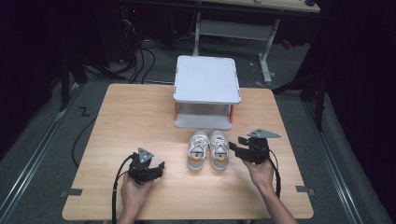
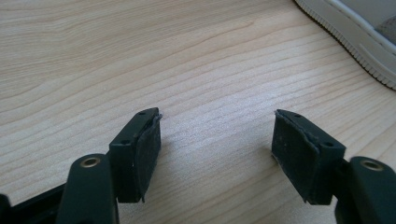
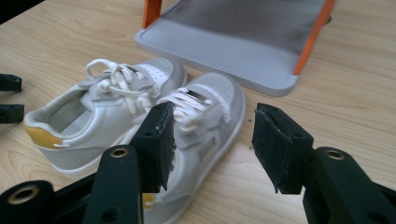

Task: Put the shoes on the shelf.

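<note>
A pair of white and grey sneakers with yellow heels stands side by side in the middle of the wooden table (image 1: 140, 116), toes toward the shelf. My right gripper (image 1: 232, 146) is just right of the right-hand shoe (image 1: 219, 151), jaws pointing at it. In the right gripper view the right gripper (image 3: 213, 109) is open, and that shoe (image 3: 205, 126) lies just beyond its pads, untouched. My left gripper (image 1: 161, 166) rests low on the table left of the left-hand shoe (image 1: 197, 151). In the left gripper view the left gripper (image 2: 215, 114) is open over bare wood, a shoe sole (image 2: 355, 32) at top right.
A white two-level shelf (image 1: 206, 79) with orange posts stands at the table's far middle, its lower tray (image 3: 224, 46) just past the shoes' toes. Cables trail from both grippers toward the near edge. Dark floor, cables and desk legs lie beyond the table.
</note>
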The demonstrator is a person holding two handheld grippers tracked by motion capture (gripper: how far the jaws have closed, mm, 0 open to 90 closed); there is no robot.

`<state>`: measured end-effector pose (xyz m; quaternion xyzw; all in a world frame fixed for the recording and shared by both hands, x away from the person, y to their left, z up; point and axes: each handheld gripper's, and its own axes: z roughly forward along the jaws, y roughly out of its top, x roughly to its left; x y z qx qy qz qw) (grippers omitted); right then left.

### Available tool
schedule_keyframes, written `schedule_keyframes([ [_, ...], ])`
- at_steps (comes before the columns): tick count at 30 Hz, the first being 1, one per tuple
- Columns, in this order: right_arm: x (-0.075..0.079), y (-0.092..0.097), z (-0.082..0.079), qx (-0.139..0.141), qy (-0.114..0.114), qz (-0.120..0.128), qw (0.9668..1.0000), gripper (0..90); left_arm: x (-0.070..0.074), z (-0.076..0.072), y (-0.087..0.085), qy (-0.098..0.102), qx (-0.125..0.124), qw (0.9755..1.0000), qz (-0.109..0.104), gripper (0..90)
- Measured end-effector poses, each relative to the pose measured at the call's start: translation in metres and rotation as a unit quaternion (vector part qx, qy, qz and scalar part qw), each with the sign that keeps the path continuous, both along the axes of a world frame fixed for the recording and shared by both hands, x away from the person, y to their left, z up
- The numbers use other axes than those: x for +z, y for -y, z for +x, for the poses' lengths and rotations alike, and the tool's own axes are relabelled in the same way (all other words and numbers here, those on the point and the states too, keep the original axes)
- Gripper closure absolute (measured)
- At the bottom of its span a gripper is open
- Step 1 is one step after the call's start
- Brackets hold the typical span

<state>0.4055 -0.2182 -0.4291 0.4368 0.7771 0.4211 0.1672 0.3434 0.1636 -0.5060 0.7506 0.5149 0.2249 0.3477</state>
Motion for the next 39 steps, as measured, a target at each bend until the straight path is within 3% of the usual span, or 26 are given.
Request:
schedule_keyframes([
  [6, -0.009, 0.024, -0.003, -0.016, 0.007, -0.002, 0.9998, 48.8, 0.000, 0.000, 0.001, 0.001, 0.001, 1.0000, 0.002, 33.6],
  [12, -0.030, 0.051, -0.004, -0.049, -0.004, -0.007, 0.9988, 47.8, 0.000, 0.000, 0.000, -0.003, -0.006, 1.0000, -0.006, 29.4],
  [15, -0.040, 0.063, -0.005, -0.065, -0.010, -0.011, 0.9978, 47.3, 0.000, -0.001, 0.006, -0.001, -0.001, 0.9999, 0.012, 27.7],
  [17, -0.046, 0.069, -0.007, -0.071, -0.016, -0.014, 0.9973, 47.1, 0.000, -0.002, 0.008, -0.003, 0.003, 0.9999, 0.013, 25.1],
  [21, -0.058, 0.076, -0.011, -0.078, -0.020, -0.032, 0.9962, 46.7, 0.000, -0.001, 0.007, -0.003, 0.002, 0.9999, 0.010, 24.9],
  [27, -0.069, 0.087, -0.014, -0.101, -0.021, -0.041, 0.9938, 45.4, 0.000, 0.000, 0.007, -0.006, 0.004, 1.0000, 0.006, 22.9],
  [32, -0.071, 0.090, -0.014, -0.112, -0.019, -0.062, 0.9916, 44.0, 0.002, 0.002, 0.010, -0.013, 0.002, 0.9997, 0.020, 22.7],
  [34, -0.071, 0.091, -0.013, -0.112, -0.022, -0.067, 0.9912, 43.1, 0.006, 0.003, 0.012, -0.016, 0.003, 0.9992, 0.036, 22.7],
  [35, -0.071, 0.090, -0.012, -0.112, -0.022, -0.070, 0.9910, 42.6, 0.008, 0.003, 0.014, -0.017, 0.001, 0.9993, 0.034, 22.8],
  [37, -0.071, 0.088, -0.012, -0.109, -0.017, -0.084, 0.9903, 42.0, 0.015, 0.003, 0.016, -0.020, -0.005, 0.9997, 0.011, 24.8],
  [39, -0.072, 0.088, -0.011, -0.109, -0.018, -0.082, 0.9905, 41.3, 0.023, 0.003, 0.019, -0.018, -0.017, 0.9997, -0.004, 29.1],
])
